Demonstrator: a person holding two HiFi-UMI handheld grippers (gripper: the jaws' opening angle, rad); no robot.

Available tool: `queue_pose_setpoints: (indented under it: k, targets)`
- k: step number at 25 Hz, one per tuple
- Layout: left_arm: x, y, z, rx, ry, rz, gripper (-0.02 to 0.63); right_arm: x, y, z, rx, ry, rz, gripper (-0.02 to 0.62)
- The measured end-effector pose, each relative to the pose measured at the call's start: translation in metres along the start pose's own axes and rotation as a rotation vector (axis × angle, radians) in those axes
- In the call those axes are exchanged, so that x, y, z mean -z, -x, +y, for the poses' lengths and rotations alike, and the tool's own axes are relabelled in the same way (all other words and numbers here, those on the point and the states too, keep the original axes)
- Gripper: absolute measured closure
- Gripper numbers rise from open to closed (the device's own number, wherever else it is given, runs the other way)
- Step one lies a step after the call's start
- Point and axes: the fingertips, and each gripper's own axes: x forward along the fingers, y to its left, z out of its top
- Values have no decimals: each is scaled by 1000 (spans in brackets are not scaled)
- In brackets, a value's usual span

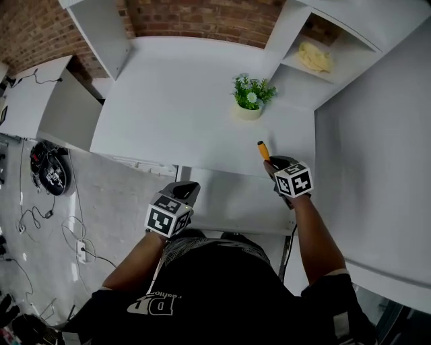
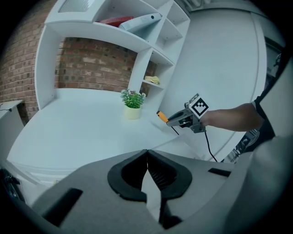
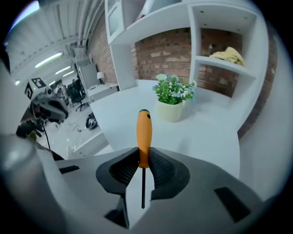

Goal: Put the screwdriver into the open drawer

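Your right gripper [image 3: 143,161] clamps the screwdriver [image 3: 143,132] at the base of its orange handle; your left gripper [image 2: 147,160] is fully closed

A small green plant [image 1: 252,91] in a pale pot [image 1: 247,112] stands upright on the white bench [image 1: 168,101], toward 2 o'clock on its top. At 1 o'clock from the plant, a crumpled yellow cloth [image 1: 314,57] lies on a white shelf [image 1: 294,62]. A brick wall [image 1: 202,17] runs along 12 o'clock. At 9 o'clock, coiled cables [image 1: 50,168] lie on the grey floor [image 1: 114,195], just below a white side table [image 1: 34,98].
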Motion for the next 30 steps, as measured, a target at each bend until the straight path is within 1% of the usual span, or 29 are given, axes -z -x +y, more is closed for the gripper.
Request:
queue_pose_setpoints:
  k: [3, 6, 12, 16, 19, 22, 26, 30]
  targets:
    - [-1, -8, -6, 28, -34, 22, 588, 17, 11, 10, -21, -152, -52, 520]
    - [0, -15, -13, 52, -60, 46, 588, 40, 15, 25, -41, -252, -72, 520]
    - [10, -29, -23, 95, -101, 88, 588, 90, 7, 60, -73, -377, -48, 520]
    - [11, -33, -28, 114, -113, 104, 588, 118, -6, 75, -84, -393, 5, 520]
    - [11, -29, -27, 102, -129, 116, 588, 139, -17, 82, -91, -396, 58, 520]
    - [16, -27, -24, 96, -122, 124, 588, 154, -30, 84, -99, -437, 93, 520]
    - [21, -20, -19, 78, -113, 134, 588, 164, -47, 81, -103, -538, 126, 520]
    - [28, -13, -13, 49, -88, 130, 588, 173, -65, 75, -102, -681, 160, 519]
